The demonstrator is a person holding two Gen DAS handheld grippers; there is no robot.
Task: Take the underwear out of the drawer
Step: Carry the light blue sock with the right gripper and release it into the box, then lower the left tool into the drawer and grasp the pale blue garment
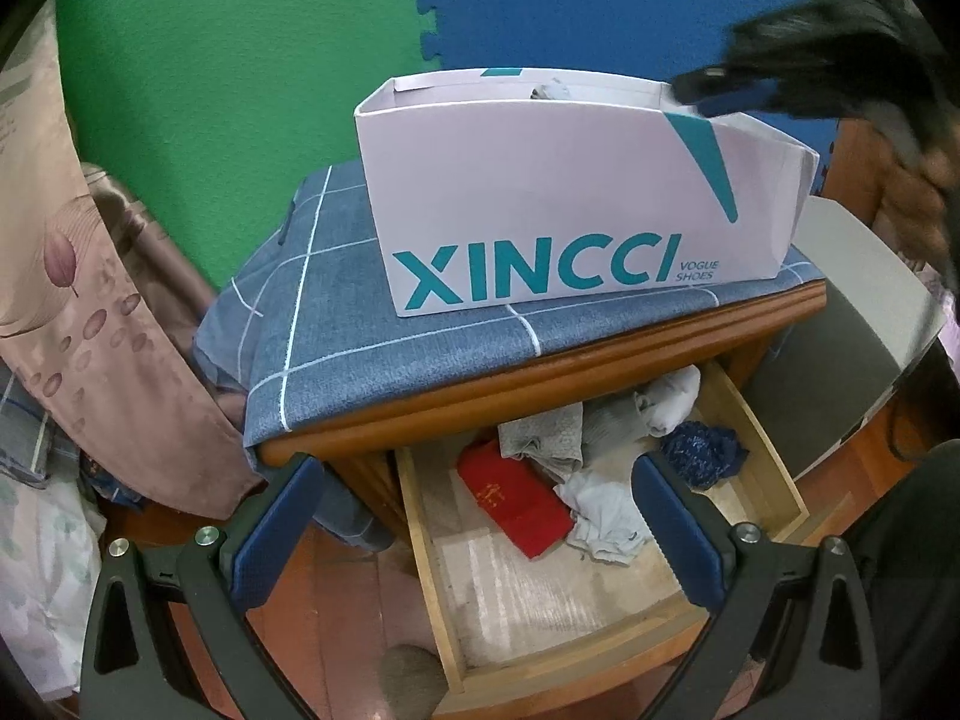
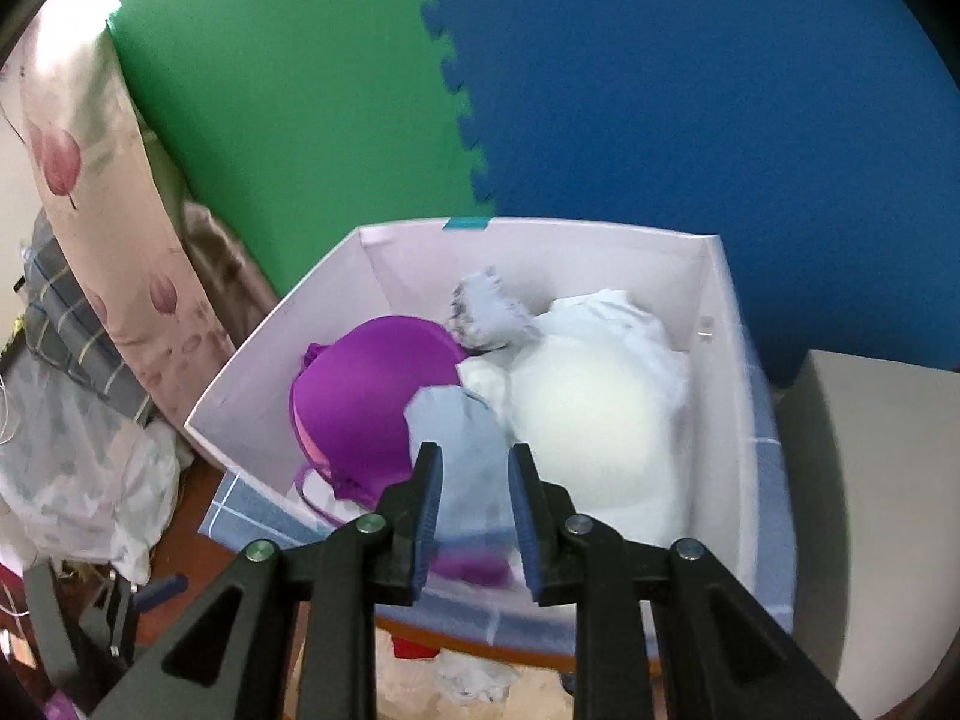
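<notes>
Wooden nightstand (image 1: 540,369): top covered by blue checked cloth (image 1: 336,324); white shoebox (image 1: 540,192) stood on the cloth; drawer (image 1: 774,468) stood open below.

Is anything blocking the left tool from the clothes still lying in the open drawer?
Nothing visible. The left tool hangs open above the drawer, which is pulled out from under the cabinet top. The grey garment, white garment and dark blue garment lie uncovered beside a red packet.
</notes>
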